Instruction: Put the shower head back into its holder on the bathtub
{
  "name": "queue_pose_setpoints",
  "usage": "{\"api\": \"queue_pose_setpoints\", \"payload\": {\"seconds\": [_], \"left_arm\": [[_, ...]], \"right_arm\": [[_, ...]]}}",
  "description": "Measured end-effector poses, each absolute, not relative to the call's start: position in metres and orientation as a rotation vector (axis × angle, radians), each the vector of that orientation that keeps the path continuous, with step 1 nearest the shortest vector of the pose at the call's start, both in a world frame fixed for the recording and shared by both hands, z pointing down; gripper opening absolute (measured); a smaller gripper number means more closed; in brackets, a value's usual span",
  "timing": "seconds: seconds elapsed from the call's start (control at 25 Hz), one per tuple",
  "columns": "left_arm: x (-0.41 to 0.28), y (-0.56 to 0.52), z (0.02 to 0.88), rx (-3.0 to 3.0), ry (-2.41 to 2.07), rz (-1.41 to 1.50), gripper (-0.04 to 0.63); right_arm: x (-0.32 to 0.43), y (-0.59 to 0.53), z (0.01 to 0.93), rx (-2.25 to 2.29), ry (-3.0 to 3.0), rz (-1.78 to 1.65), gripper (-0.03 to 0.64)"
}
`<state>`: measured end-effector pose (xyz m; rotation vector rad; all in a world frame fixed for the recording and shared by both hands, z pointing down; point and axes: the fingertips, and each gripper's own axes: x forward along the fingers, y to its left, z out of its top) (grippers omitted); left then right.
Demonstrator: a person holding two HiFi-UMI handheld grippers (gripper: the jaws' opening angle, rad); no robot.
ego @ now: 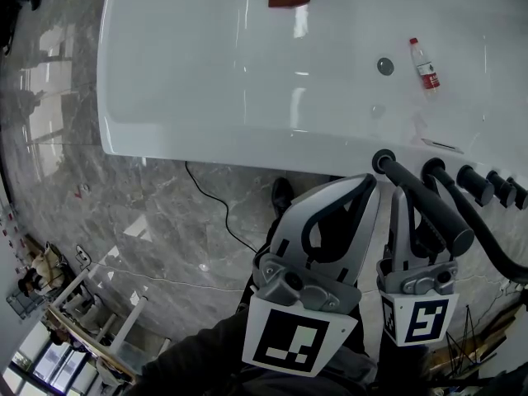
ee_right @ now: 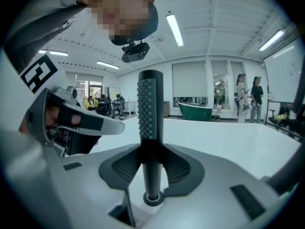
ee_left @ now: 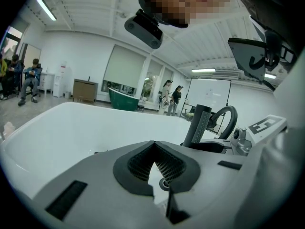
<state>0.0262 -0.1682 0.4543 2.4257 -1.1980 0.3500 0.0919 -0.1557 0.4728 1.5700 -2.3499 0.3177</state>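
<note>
**Status.** Right gripper (ee_right: 151, 162): jaws clamped on the black shaft of the shower head (ee_right: 147, 106), which stands upright between the pads. The shaft's lower end meets the ring of the holder (ee_right: 152, 198) on the rim of the bathtub (ego: 181, 64). Whether it is fully seated can't be told. Left gripper (ee_left: 153, 148): jaw tips together, nothing between them, parked just beside the right one and near the holder.

**Likely faults from here (judgement):**

1. Jamming. If the shaft enters the ring off-axis it may bind on the edge. Cause: tilt of the right gripper during the last bit of travel. Keep shaft and ring in line and don't force it.
2. Early release. If the jaws open before the shaft bottoms out, the head can topple into the tub or off the rim to the floor.
3. Hose pull. The hose (ego: 493, 250) arcs away to the right and looks stiff. Its spring may twist or lift the head once the grip is gone, so check it rests slack.
4. Side contact. The knobs (ego: 470, 180) stand close beside the holder, and a sideways exit of the right gripper could knock one.
5. Left gripper tip is near the ring and could nudge the shaft if it moves at all.
</note>
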Motion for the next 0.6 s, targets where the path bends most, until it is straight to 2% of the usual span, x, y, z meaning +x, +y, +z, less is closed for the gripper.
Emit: {"api": "queue_pose_setpoints", "payload": {"seconds": [0.6], "left_arm": [[0.018,-0.166,0.463,2.409,-1.195,0.363,0.003]], "right_arm": [[0.092,-0.152,0.503,1.555,-2.301,0.33,0.14]]}}
